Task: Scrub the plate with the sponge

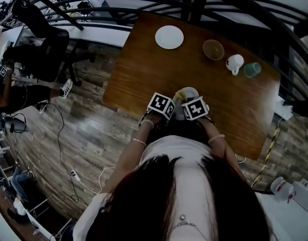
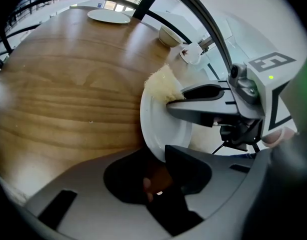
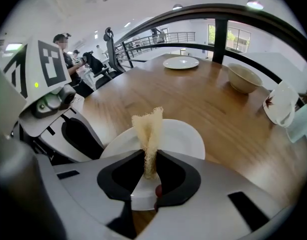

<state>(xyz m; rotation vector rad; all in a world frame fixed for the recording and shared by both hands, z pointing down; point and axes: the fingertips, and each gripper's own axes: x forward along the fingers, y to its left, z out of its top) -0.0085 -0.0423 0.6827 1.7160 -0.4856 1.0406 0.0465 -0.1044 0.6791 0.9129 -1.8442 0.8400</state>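
While my left gripper (image 2: pixel 158 164) has its jaws clenched on the near rim of the plate (image 3: pixel 183 136), my right gripper (image 3: pixel 149 159) is grasping the sponge (image 3: pixel 149 129), and everything hangs on how those two lie to each other. The sponge is a pale, fibrous strip folded on itself and pinched low down. Its long axis runs straight out along the line of my right jaws, so its free end stands past their tips. The plate's white face lies directly ahead of that end and below it, with its hollow turned toward the sponge.

From the left gripper view, the sponge sits at the plate's far edge, and my right jaws reach across the face from the right side. It looks to be touching there, though I cannot tell how firmly. I also cannot tell whether the plate's underside rests on the counter (image 3: pixel 193 94) or hangs in my left grip alone.

My two hands sit close side by side at the counter's near edge. The right is the working one, as I judge it. The left only needs to hold the rim steady. I would push the sponge's tip down along its own axis into the face, then sweep it across toward the middle, staying away from the stretch of rim that my left jaws cover.
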